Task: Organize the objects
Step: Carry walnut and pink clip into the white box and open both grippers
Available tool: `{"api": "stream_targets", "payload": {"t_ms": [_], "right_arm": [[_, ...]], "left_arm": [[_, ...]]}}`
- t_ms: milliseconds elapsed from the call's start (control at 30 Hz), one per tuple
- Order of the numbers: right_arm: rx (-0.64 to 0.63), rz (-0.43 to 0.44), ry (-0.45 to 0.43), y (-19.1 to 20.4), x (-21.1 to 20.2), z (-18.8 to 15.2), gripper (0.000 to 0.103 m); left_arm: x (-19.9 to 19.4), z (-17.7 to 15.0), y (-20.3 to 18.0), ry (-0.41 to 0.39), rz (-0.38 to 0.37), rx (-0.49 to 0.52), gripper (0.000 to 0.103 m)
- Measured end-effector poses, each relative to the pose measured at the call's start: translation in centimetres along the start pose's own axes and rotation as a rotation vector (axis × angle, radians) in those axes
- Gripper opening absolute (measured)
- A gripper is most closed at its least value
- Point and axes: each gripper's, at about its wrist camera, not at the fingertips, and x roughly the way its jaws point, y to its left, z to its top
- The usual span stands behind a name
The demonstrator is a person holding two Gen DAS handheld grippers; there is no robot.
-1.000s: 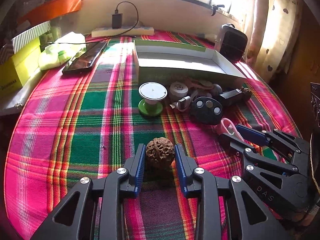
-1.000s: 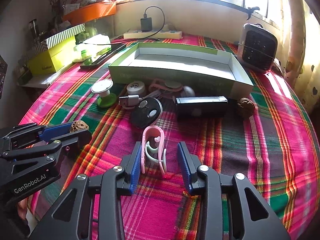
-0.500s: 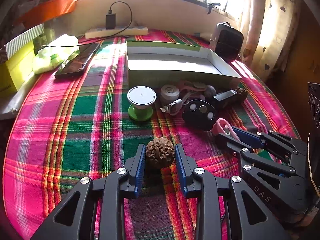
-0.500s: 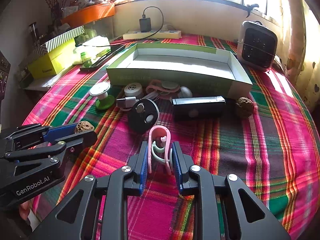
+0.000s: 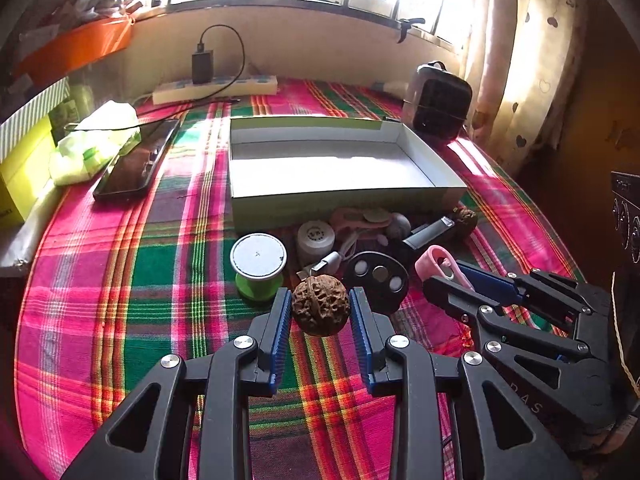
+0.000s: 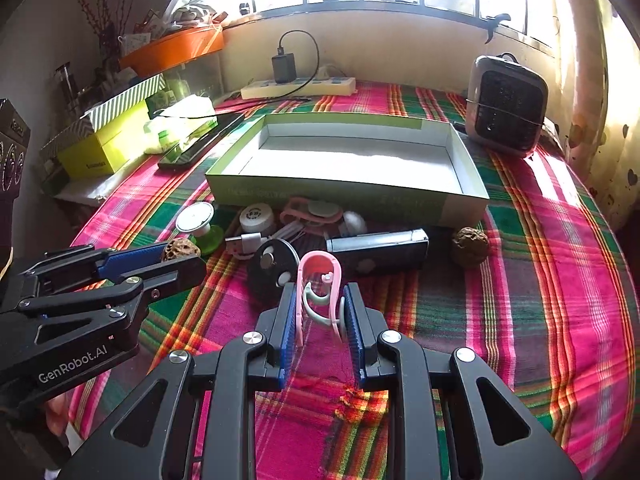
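Note:
My left gripper (image 5: 320, 312) is shut on a brown wrinkled walnut (image 5: 320, 310), held a little above the plaid cloth. From the right wrist view that gripper (image 6: 176, 258) comes in at the left with the walnut (image 6: 180, 249) between its tips. My right gripper (image 6: 320, 312) is shut on a pink and mint clip (image 6: 319, 292), and it shows in the left wrist view at the right (image 5: 444, 276) holding the pink clip (image 5: 438, 262). An open, empty green-and-white box (image 5: 336, 196) (image 6: 344, 192) lies beyond both.
In front of the box lie a green spool (image 5: 258, 264), a white round cap (image 5: 316, 236), a USB cable (image 6: 250, 242), a black disc (image 6: 272, 274), a black bar-shaped device (image 6: 378, 248) and a second walnut (image 6: 470, 242). A phone (image 5: 136, 162), a power strip (image 5: 216, 88) and a small heater (image 6: 506, 106) stand farther back.
My right gripper closed on the pink clip. The left gripper lifted the walnut off the cloth and moved forward toward the clutter.

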Motion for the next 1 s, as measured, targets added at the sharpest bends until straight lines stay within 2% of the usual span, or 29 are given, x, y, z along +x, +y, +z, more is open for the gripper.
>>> {"api": "stream_targets", "payload": {"t_ms": [400,1000], "right_arm": [[-0.013,0.003,-0.027,-1.4,0.9,4.4,0.024],[-0.014,0.008,0.039,-3.2,6.3,9.8,0.024]], "left_arm": [[1.7,4.6,-0.1,-0.027,-0.026,0.011,0.027],[7.0,10.0,1.9,0.013,-0.011,0.006,0.027]]}}
